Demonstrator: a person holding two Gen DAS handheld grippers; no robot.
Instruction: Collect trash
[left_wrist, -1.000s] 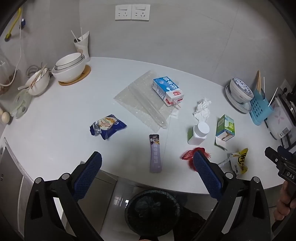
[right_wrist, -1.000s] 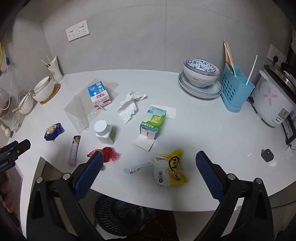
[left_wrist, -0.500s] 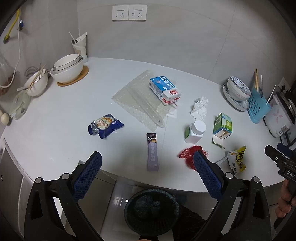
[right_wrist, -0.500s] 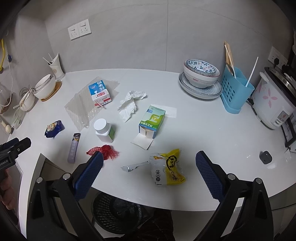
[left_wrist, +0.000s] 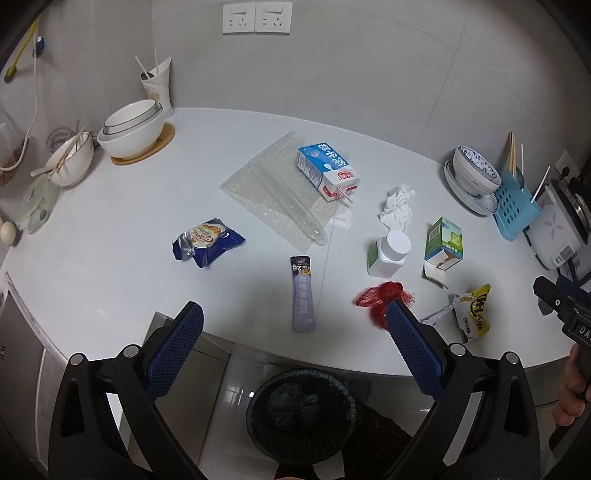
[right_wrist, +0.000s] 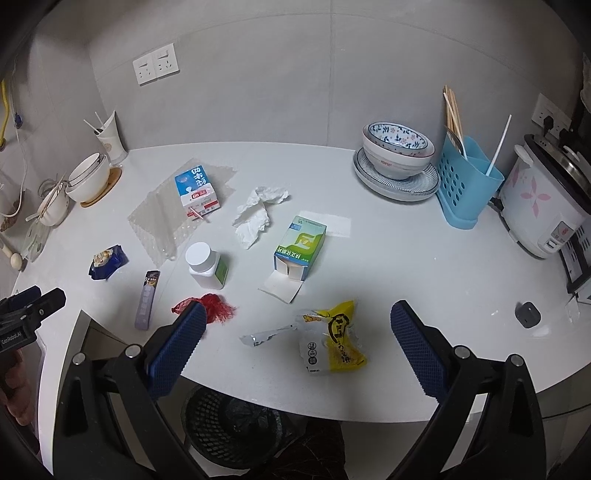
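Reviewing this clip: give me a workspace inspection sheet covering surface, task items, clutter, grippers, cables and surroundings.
Surface: white curved countertop, dry, littered.
Task items: blue-and-white milk carton lying on a clear bubble-wrap sheet; crumpled white tissue; open green-and-white box; white plastic bottle; red mesh net; yellow snack wrapper; purple sachet; blue snack packet; black mesh bin below the counter edge.
Clutter: stacked white bowls, patterned bowl on plates, blue utensil caddy, rice cooker.
Grippers: left gripper and right gripper open, empty, above the counter edge.
Cables: white cord on the left wall.
Surroundings: grey wall, twin sockets.
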